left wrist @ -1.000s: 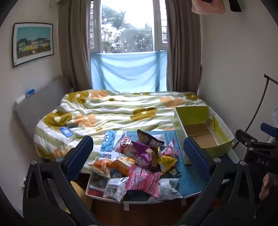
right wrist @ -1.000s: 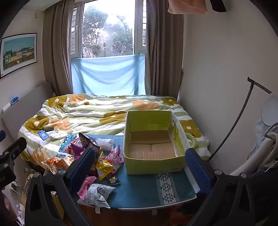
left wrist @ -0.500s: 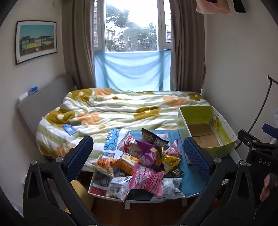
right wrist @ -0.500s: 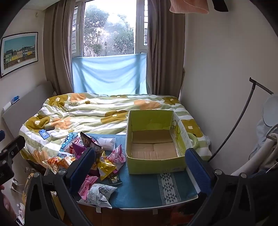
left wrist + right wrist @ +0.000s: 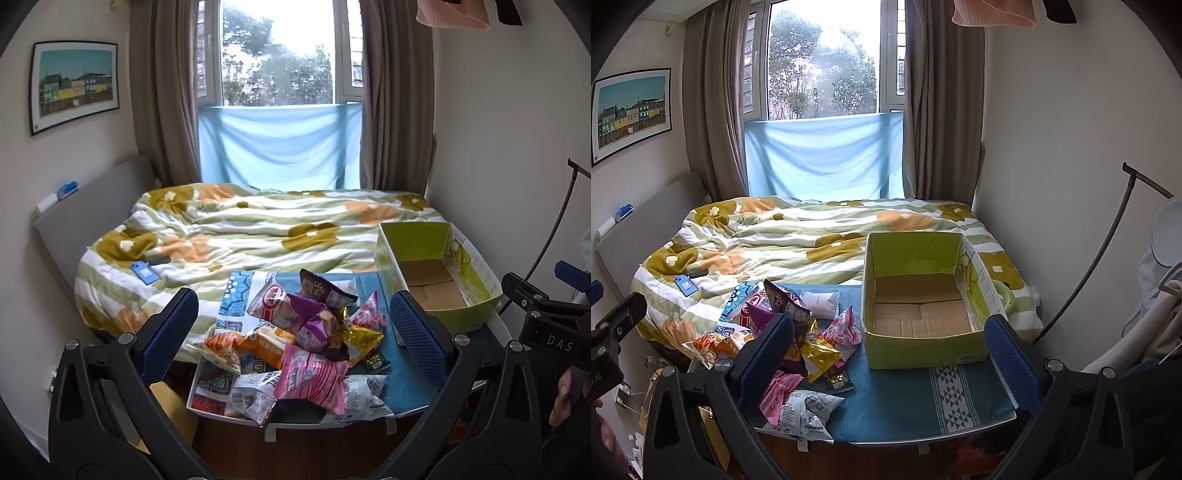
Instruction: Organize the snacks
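Looking over a wide bed under a green, white and orange flowered quilt point(image 5: 258, 236), stretched from the blue-draped window down to a low table under a teal cloth point(image 5: 905, 402). One table, one box, one heap. Sitting on the right half of the cloth: a single yellow-green cardboard box point(image 5: 923, 350), top open, bare brown floor showing, nothing in it. Just beside its left wall, piled loose on the teal cloth: the heap of crinkly snack packets point(image 5: 306, 339).

Hovering above the table's near edge, the left gripper point(image 5: 291, 336), jaws spread wide, blue pads flanking the whole pile, clamping nothing, touching nothing. Same story for the right gripper point(image 5: 890, 354): jaws far apart, left pad in front of the pile's edge, right pad in front of the box's near right corner, gripping nothing.

Counting packets, biggest first: one pink striped bag point(image 5: 314, 376) at the front, two white printed pouches point(image 5: 255, 395) under it along the near edge, one orange bag point(image 5: 266, 343) to the left, one white bag with a red round logo point(image 5: 273, 299), one purple bag point(image 5: 314, 321) on top, one dark brown bag point(image 5: 317, 288) at the back, one gold foil bag point(image 5: 362, 339), one small pink packet point(image 5: 369, 317) nearest the box, one small dark sachet point(image 5: 375, 360). More possibly buried; cannot tell.

Off on the quilt, well apart from the pile: one small blue card point(image 5: 146, 273).
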`<control>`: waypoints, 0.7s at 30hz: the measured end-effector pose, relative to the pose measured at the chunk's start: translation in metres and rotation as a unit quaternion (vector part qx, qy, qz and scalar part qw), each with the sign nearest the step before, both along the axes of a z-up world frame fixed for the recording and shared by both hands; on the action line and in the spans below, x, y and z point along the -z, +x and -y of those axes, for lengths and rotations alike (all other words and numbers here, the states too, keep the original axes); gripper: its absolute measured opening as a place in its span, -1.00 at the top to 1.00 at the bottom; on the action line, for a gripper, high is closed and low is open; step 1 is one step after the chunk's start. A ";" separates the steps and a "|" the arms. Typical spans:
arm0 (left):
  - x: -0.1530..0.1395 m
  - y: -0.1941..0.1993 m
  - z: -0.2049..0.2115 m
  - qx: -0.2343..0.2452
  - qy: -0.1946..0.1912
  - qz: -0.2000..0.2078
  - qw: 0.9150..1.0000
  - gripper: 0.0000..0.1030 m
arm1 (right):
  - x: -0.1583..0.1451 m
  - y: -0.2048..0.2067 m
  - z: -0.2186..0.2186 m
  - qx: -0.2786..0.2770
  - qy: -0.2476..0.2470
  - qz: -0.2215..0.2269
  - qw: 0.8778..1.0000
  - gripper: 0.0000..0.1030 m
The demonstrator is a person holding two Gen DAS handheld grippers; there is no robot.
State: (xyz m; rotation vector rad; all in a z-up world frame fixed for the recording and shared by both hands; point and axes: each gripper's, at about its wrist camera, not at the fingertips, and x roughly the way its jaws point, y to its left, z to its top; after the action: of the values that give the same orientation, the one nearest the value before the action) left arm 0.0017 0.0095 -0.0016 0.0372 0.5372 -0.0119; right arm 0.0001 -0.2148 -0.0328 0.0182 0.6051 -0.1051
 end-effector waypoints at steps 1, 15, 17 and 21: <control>0.000 0.000 0.000 0.000 0.001 0.000 1.000 -0.99 | -0.001 0.001 -0.002 0.000 0.000 0.000 1.000 -0.99; -0.001 0.003 -0.005 -0.002 -0.004 -0.003 1.000 -0.99 | 0.004 0.002 -0.005 0.000 -0.003 -0.003 1.000 -0.99; -0.001 0.003 -0.005 -0.001 -0.004 -0.003 1.000 -0.99 | 0.004 0.002 -0.005 0.000 -0.003 -0.003 1.000 -0.99; -0.001 0.003 -0.005 -0.001 -0.004 -0.003 1.000 -0.99 | 0.004 0.002 -0.005 -0.001 -0.003 -0.003 1.000 -0.99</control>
State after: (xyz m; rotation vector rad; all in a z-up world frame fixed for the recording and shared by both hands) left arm 0.0047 0.0142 -0.0006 0.0283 0.5438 -0.0116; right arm 0.0020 -0.2094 -0.0368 0.0113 0.6115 -0.1056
